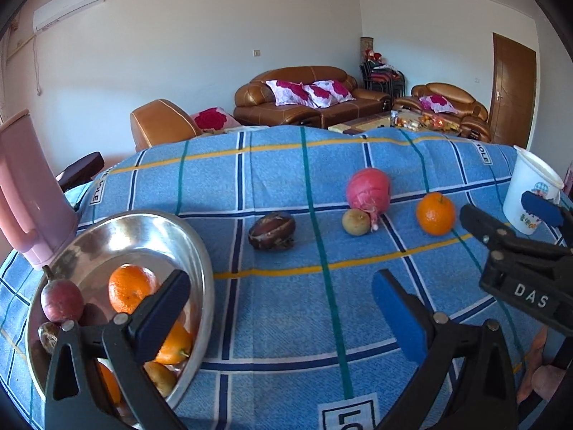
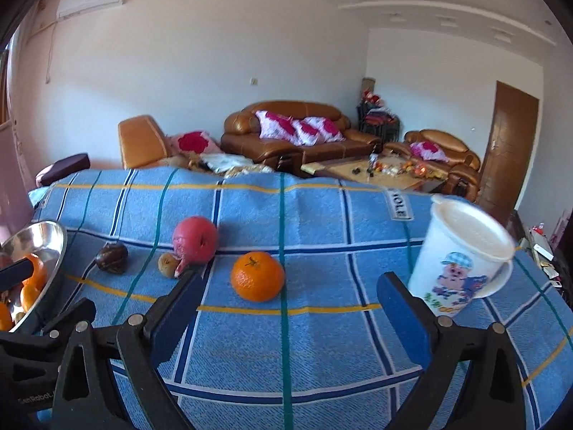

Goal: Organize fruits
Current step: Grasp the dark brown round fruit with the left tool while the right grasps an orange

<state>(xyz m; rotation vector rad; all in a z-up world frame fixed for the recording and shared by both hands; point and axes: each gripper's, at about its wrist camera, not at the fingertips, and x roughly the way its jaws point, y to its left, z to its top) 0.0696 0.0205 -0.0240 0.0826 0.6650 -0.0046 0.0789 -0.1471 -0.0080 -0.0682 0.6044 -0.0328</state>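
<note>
A steel bowl [image 1: 200, 251] at the left holds several oranges, a dark red fruit and small brown fruits; it also shows in the right wrist view [image 2: 53, 233]. On the blue checked cloth lie a dark brown fruit [image 1: 272, 231], a small tan fruit [image 1: 355, 221], a pink wrapped fruit [image 1: 369, 190] and an orange [image 1: 436, 214]. My left gripper [image 1: 283, 304] is open and empty beside the bowl. My right gripper [image 2: 290, 297] is open and empty just short of the orange [image 2: 257, 276]; it also shows at the right in the left wrist view [image 1: 508, 215].
A pink jug [image 1: 25, 193] stands behind the bowl at the far left. A white lidded cup [image 2: 462, 258] with a cartoon print stands at the right, close to my right gripper's right finger. Sofas and a coffee table lie beyond the table's far edge.
</note>
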